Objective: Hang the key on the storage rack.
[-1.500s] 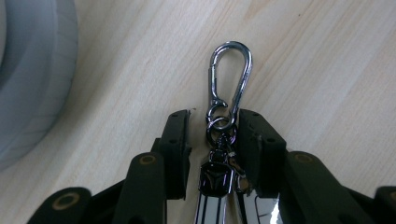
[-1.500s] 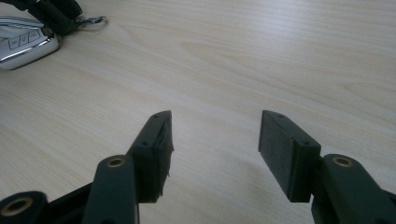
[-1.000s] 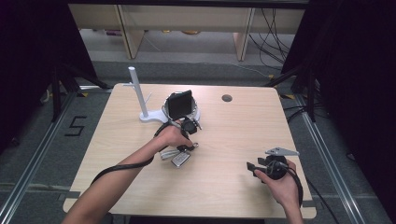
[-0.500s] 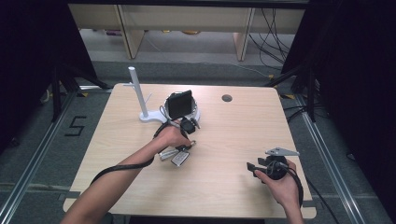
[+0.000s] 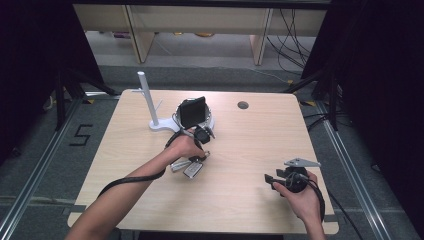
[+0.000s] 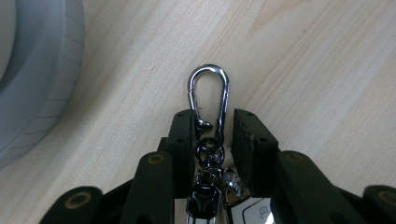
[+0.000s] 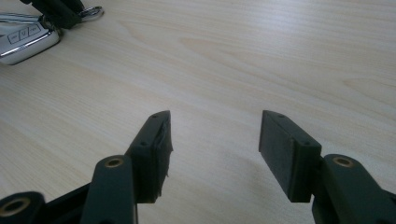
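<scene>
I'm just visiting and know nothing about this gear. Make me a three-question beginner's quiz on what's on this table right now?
1. True or false: the right gripper is holding something.
2. What do the left gripper's fingers straddle? A) a pen B) a silver carabiner clip C) a cup
3. Fill in: the clip is attached to a car ____.

Key:
1. False; its fingers are spread over bare table.
2. B; whether they pinch it can't be told.
3. key fob.

Each black hand-held gripper (image 7: 212, 154) has brass-ringed screw holes and a trailing black cable (image 5: 131, 179).
</scene>
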`<control>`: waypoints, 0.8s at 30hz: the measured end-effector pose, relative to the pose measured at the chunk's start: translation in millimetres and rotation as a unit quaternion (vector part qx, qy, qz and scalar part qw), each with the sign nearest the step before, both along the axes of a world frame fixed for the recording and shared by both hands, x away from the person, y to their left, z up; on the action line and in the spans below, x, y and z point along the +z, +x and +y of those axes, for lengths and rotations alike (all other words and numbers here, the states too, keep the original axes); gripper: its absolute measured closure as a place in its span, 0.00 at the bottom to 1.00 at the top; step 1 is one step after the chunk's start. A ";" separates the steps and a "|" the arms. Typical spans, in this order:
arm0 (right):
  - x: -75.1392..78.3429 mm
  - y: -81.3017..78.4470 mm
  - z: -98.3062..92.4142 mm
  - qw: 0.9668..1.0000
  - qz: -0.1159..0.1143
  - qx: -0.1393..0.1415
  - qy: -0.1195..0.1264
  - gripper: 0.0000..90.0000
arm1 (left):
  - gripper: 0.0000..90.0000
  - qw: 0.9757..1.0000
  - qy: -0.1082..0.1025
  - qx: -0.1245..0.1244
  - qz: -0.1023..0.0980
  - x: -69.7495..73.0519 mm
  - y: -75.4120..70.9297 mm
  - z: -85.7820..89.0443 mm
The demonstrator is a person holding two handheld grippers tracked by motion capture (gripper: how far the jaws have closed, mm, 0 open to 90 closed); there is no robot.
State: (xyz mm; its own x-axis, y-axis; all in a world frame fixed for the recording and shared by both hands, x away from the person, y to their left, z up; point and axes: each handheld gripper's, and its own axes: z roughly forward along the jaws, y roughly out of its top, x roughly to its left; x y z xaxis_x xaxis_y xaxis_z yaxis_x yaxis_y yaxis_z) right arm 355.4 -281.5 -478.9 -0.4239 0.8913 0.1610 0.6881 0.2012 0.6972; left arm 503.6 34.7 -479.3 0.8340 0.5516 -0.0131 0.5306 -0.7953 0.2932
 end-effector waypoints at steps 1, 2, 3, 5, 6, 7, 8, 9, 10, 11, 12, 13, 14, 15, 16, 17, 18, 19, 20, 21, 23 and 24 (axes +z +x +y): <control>0.0 0.0 0.0 1.000 0.000 0.000 0.000 0.50 | 0.80 1.000 0.000 0.000 0.000 0.0 0.0 0.0; -0.5 0.7 -0.5 1.000 -0.006 0.003 -0.002 0.50 | 0.80 1.000 -0.003 0.006 0.001 0.0 -0.5 -1.0; 0.1 -0.3 0.1 1.000 0.002 0.000 0.002 0.50 | 0.81 1.000 -0.003 0.009 0.001 0.0 -0.7 -1.1; -1.5 0.2 0.0 1.000 -0.003 0.003 0.007 0.50 | 0.82 1.000 -0.007 0.014 0.006 0.1 -0.1 -0.2; -1.5 0.2 0.0 1.000 -0.003 0.003 0.007 0.50 | 0.83 1.000 -0.007 0.014 0.006 0.1 -0.1 -0.2; -2.3 0.7 -0.4 1.000 -0.005 0.002 0.006 0.50 | 0.83 1.000 -0.005 0.012 0.006 0.3 0.2 0.5; -2.4 0.6 -0.6 1.000 -0.005 0.004 0.006 0.50 | 0.83 1.000 -0.011 0.018 0.008 0.2 0.5 1.6; -2.4 0.6 -0.6 1.000 -0.005 0.003 0.006 0.50 | 0.83 1.000 -0.014 0.021 0.012 0.2 0.9 2.6; -2.2 0.5 -0.8 1.000 -0.006 0.005 0.006 0.50 | 0.84 0.999 -0.017 0.024 0.015 0.2 1.7 3.8; -2.0 0.2 -0.7 1.000 -0.010 0.005 0.005 0.50 | 0.84 0.999 -0.017 0.024 0.015 0.2 1.7 3.8; -0.1 -0.4 -1.4 1.000 -0.008 0.003 -0.007 0.50 | 0.84 0.999 -0.029 0.033 0.026 -0.1 3.7 6.5; -0.1 -0.2 -1.6 1.000 -0.009 0.004 -0.007 0.50 | 0.84 0.998 -0.034 0.036 0.031 -0.2 4.9 8.1; -0.1 -0.2 -1.7 1.000 -0.009 0.002 -0.008 0.50 | 0.84 0.998 -0.040 0.040 0.035 -0.4 5.5 9.1; -0.1 -0.1 -2.1 1.000 -0.009 0.001 -0.009 0.50 | 0.84 0.998 -0.042 0.041 0.037 -0.5 6.1 10.1; -0.6 -0.2 -1.6 1.000 -0.003 -0.002 -0.003 0.50 | 0.84 0.997 -0.044 0.042 0.038 -0.6 6.2 10.5; -0.3 -0.3 -2.0 1.000 -0.002 0.000 0.000 0.50 | 0.84 0.997 -0.044 0.041 0.040 -0.5 6.7 11.0; -0.1 -0.5 -2.1 1.000 -0.003 -0.003 -0.002 0.50 | 0.84 0.997 -0.044 0.041 0.041 -0.4 6.9 11.1; -0.1 -0.4 -2.1 1.000 -0.003 -0.002 -0.001 0.50 | 0.84 0.997 -0.043 0.041 0.040 -0.1 6.9 11.0; 0.0 -0.3 -2.2 1.000 -0.003 -0.002 -0.001 0.50 | 0.84 0.997 -0.042 0.041 0.040 0.1 6.5 10.7; 0.2 -0.3 -2.1 1.000 -0.003 -0.002 -0.002 0.50 | 0.84 0.998 -0.041 0.041 0.037 0.5 6.1 10.2; 0.8 -0.5 -1.8 1.000 -0.002 -0.002 -0.001 0.50 | 0.92 0.998 -0.054 0.036 0.023 6.2 5.8 10.7; 1.1 -0.8 -1.5 1.000 0.000 -0.002 -0.001 0.50 | 0.94 0.997 -0.055 0.039 0.023 8.1 5.5 10.5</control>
State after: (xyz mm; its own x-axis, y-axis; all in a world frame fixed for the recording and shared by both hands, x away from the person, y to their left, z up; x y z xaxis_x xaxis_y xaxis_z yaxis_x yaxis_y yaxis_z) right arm 354.6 -283.1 -477.8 -0.4194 0.8938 0.1588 0.6891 0.1996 0.6966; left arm 509.2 45.2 -471.2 0.7858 0.6079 -0.1140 0.6044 -0.7156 0.3501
